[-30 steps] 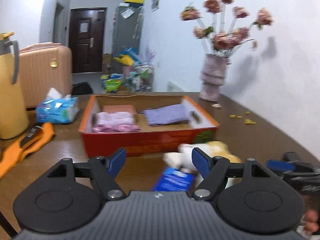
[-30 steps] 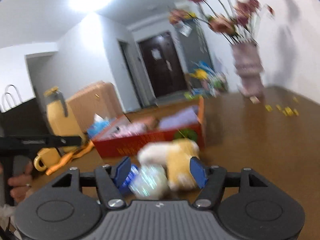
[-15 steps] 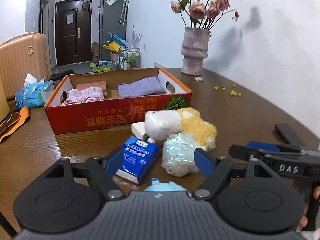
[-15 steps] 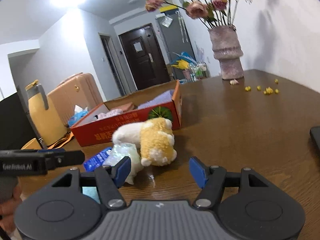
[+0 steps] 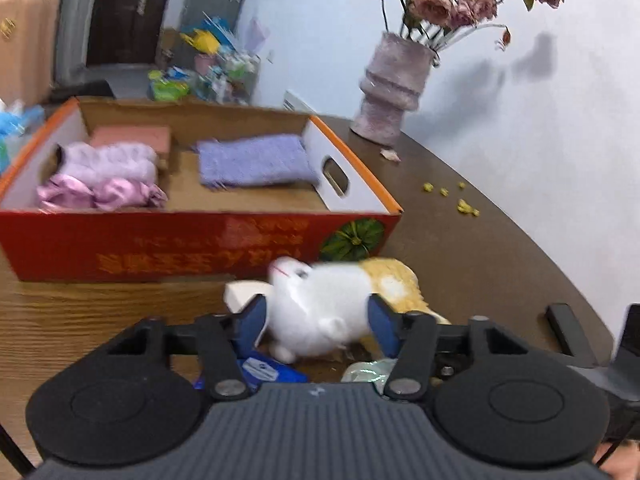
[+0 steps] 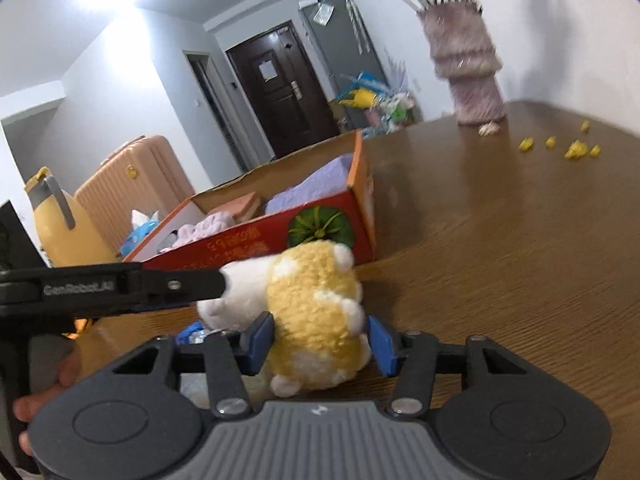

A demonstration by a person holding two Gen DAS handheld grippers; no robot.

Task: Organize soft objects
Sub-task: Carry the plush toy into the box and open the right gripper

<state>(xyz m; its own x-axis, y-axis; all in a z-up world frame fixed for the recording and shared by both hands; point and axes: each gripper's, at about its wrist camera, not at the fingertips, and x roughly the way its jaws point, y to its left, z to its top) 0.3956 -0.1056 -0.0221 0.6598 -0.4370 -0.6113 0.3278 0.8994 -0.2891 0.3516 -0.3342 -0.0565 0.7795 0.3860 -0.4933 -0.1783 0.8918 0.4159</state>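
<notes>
Plush fills the gap of both tools: the left gripper (image 5: 316, 322) has its blue pads spread on either side of the white head end of the plush toy (image 5: 332, 300), and the right gripper (image 6: 318, 340) brackets the yellow rear of the same plush toy (image 6: 308, 312), its pads likewise apart; whether any pad already presses the fur I cannot tell. The toy lies on the brown table (image 6: 500, 240), just in front of the red cardboard box (image 5: 192, 248), with a blue tissue packet (image 5: 272, 372) and a crinkly clear bag (image 5: 368, 370) beside it under the left tool. Inside the box, pink and lilac cloths (image 5: 100, 176) sit at one end and a folded purple towel (image 5: 252, 160) at the other, with bare cardboard between them. Further off stand a vase (image 5: 394, 96) of dried flowers and some yellow crumbs (image 6: 572, 148). The step in hand looks like the grasp on the toy. Next, one or both pairs of pads would need to close gently on the fur, lift clear of the box's front wall, and carry the toy over to the free middle stretch.
</notes>
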